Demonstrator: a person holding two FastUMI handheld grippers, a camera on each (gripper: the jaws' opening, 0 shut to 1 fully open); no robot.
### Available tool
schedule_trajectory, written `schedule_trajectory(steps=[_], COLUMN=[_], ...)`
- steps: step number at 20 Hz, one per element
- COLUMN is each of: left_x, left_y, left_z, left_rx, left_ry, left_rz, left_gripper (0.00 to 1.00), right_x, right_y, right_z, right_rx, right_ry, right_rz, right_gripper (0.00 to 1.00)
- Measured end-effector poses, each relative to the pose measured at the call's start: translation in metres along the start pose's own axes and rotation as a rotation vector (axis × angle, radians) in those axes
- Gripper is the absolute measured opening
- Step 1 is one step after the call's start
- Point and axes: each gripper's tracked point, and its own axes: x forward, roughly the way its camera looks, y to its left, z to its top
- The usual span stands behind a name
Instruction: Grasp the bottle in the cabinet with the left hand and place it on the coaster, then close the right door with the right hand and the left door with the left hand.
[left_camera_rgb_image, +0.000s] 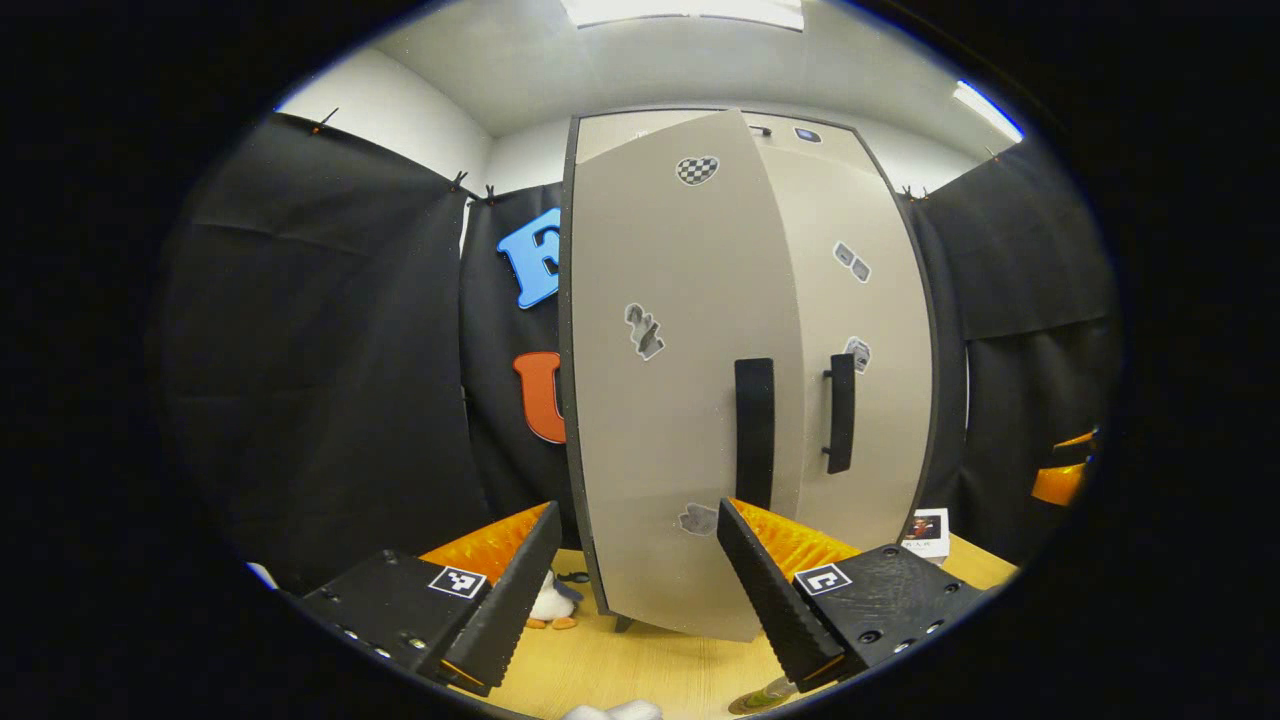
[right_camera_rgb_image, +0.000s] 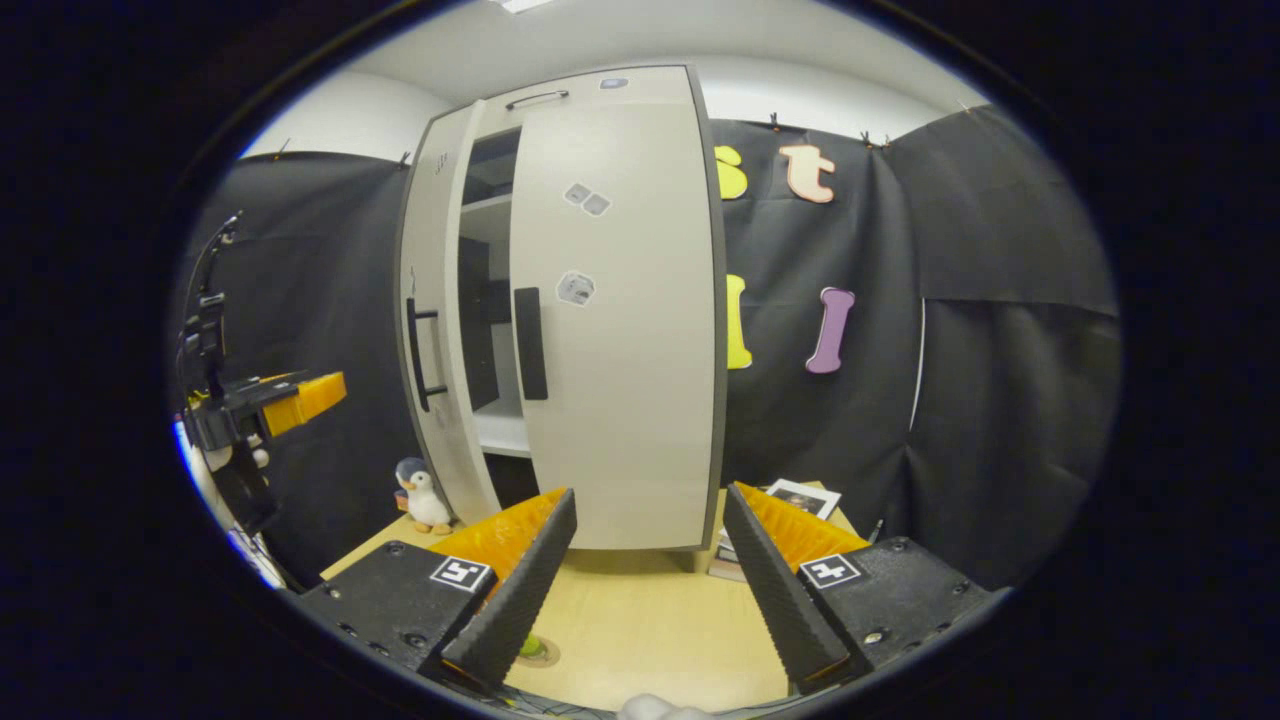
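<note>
Left door (left_camera_rgb_image: 680, 400) ajar just ahead of the left gripper (left_camera_rgb_image: 635, 570), fingers spread, empty — closing step in hand. Right door (right_camera_rgb_image: 615, 320) looks shut; bottle's place unclear. Next: push flush.

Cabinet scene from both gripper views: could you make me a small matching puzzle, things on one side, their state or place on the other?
Things:
1. left door
2. right door
3. toy penguin
4. left hand-held gripper

States or places:
A. open, holding nothing
B. standing on the table beside the cabinet
C. ajar
D. closed

Pairs: 1-C, 2-D, 3-B, 4-A
</note>
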Motion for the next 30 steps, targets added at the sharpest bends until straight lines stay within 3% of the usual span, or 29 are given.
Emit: schedule_trajectory(steps=[4, 12, 16, 30], left_x=[-0.028, -0.073, -0.074, -0.053], left_y=[-0.006, 0.0, -0.002, -0.011], left_z=[-0.003, -0.032, -0.038, -0.037], left_rx=[0.01, 0.013, 0.007, -0.002], left_ry=[0.009, 0.034, 0.045, 0.045], left_rz=[-0.02, 0.011, 0.002, -0.053], left_gripper=[0.96, 0.96, 0.96, 0.96], right_x=[-0.005, -0.008, -0.005, -0.014], right_y=[0.004, 0.017, 0.031, 0.036], right_z=[0.008, -0.002, -0.016, -0.004], right_rx=[0.008, 0.005, -0.004, -0.037], right_ry=[-0.027, -0.053, -0.022, -0.05], right_rz=[-0.014, -0.044, -0.027, -0.047], right_gripper=[0.95, 0.98, 0.95, 0.98])
